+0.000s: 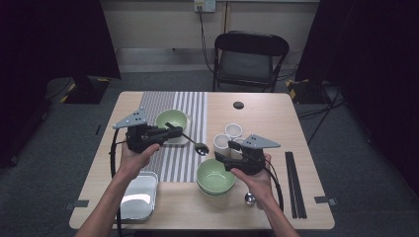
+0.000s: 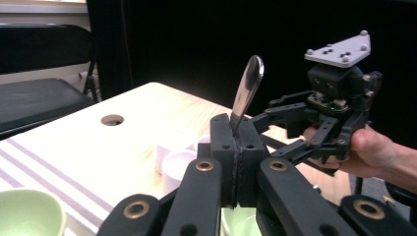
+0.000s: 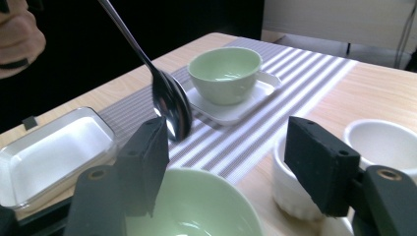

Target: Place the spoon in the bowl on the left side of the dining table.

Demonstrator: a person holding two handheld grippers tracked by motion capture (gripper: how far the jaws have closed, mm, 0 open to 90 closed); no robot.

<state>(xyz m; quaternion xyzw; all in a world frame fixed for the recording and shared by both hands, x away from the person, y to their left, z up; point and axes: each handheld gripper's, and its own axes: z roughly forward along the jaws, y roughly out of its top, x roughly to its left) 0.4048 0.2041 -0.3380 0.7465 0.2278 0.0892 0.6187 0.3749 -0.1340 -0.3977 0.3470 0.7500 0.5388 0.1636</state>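
Two tongs (image 1: 170, 132) (image 1: 221, 159), spoon (image 1: 195, 144) midair between

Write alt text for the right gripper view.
A metal spoon hangs bowl-down just beyond the open right claw, above a green bowl. Behind it, a green cup sits on a white tray on a striped mat.

We read this as a lab or studio set, black curtains (image 1: 375, 74) at nine and three o'clock, grey carpet (image 1: 356, 163), taped markers on the floor (yellow-black), folding chair (image 1: 249, 59) at twelve, wall socket (image 1: 204, 5) above, staged wooden table (image 1: 257, 111).
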